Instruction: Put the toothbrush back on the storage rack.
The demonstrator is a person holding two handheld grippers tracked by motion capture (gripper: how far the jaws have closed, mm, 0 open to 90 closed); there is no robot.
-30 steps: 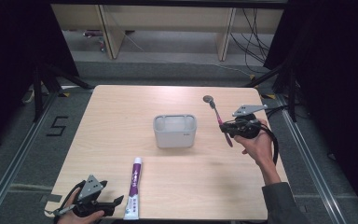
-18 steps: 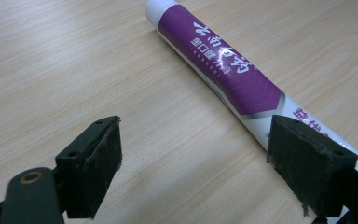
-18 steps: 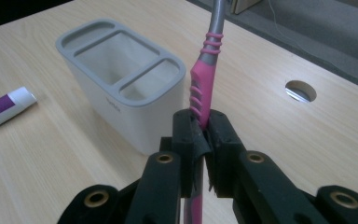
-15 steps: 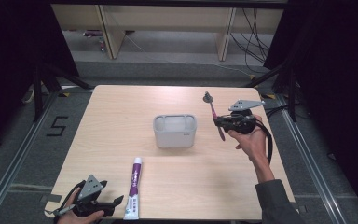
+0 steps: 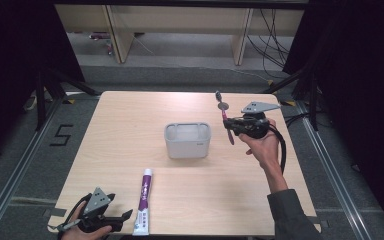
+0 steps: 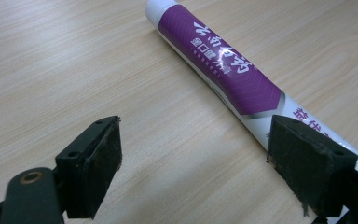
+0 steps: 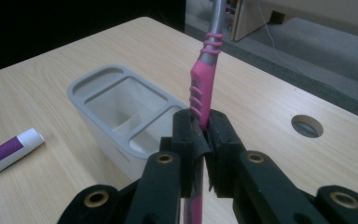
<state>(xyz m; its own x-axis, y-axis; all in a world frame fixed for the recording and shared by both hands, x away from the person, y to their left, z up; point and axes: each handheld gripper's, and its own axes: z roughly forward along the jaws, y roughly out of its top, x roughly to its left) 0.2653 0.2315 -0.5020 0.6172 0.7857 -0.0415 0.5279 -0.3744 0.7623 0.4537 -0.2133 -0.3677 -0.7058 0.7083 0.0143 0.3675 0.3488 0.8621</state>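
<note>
Two jaws tight on toothbrush (image 7: pixel 204 88)

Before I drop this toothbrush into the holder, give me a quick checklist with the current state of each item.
1. Right gripper clamped on the pink and grey toothbrush: ok.
2. Grey plastic three-compartment holder upright, openings facing up: ok.
3. Compartments free of objects: ok for what shows; bottoms cannot tell.
4. Toothbrush lined up over a compartment: not ok, it is off to the holder's side.
5. Left gripper open, out of the way near the purple and white toothpaste tube: ok.
</note>
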